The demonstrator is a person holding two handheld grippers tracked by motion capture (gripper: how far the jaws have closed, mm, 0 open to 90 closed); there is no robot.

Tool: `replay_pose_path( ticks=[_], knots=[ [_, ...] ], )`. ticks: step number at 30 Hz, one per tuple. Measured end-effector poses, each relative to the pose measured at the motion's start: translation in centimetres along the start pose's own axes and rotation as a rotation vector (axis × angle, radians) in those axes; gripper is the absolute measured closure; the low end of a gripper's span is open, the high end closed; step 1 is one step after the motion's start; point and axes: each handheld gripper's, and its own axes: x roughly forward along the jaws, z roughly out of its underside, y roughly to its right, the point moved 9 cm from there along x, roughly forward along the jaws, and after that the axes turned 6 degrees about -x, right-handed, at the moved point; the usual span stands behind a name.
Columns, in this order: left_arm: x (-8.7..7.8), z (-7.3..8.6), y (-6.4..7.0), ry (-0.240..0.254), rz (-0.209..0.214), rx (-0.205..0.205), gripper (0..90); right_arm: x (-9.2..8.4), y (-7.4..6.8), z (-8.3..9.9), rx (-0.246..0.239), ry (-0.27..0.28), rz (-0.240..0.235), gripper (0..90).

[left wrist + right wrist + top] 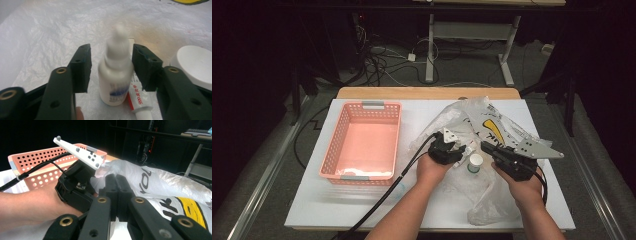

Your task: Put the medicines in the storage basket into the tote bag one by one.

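**Dropper bottle stands upright between the left jaws, not yet pinched**

In the left gripper view, the left gripper (111, 66) has its two black jaws about half open, one on each side of a small white dropper bottle (115, 75). The pad at the right looks to be at or just off the bottle's shoulder; the pad at the left stands clear of it with a gap, so nothing is clamped. The bottle's long axis runs straight up between the pads, nozzle tip on top and slightly blurred. Its body sits nearer the right-hand pad than the middle of the gap, so a closing grip would probably meet that side first and nudge the bottle across.

Just beside the bottle's base lies a thin white tube with red print (138, 100), pointing toward the camera. Farther to the right stands a round white cap (197, 63). All rest on a crinkled white plastic bag (50, 37).

From above, the left gripper (446, 148) is the nearer one to the bottle; the white-capped jar (475, 162) stands between the two hands. The right gripper (492, 150) has its jaws pressed fully together, pinching what looks like a fold of the bag (492, 125). A pink basket (362, 142) sits well apart at the left.
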Motion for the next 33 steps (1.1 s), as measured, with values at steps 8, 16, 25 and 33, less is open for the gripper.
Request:
replay_pose_path(
  ticks=[8,16,25,33],
  knots=[
    [-1.9,-0.3,0.6,-0.022,0.015,-0.002,39.1,0.0,-0.2,-0.1,-0.010,0.002,-0.004,90.0],
    [-3.9,0.7,1.5,-0.018,0.057,0.015,34.3,-0.2,-0.1,-0.1,-0.007,0.003,0.001,90.0],
    [-6.7,3.8,2.1,-0.017,0.099,0.018,33.6,-0.2,-0.2,-0.1,-0.010,-0.002,-0.002,90.0],
    [-8.9,7.0,2.4,-0.062,0.119,0.040,32.3,-0.1,-0.4,0.4,-0.014,-0.018,-0.003,90.0]
  ],
)
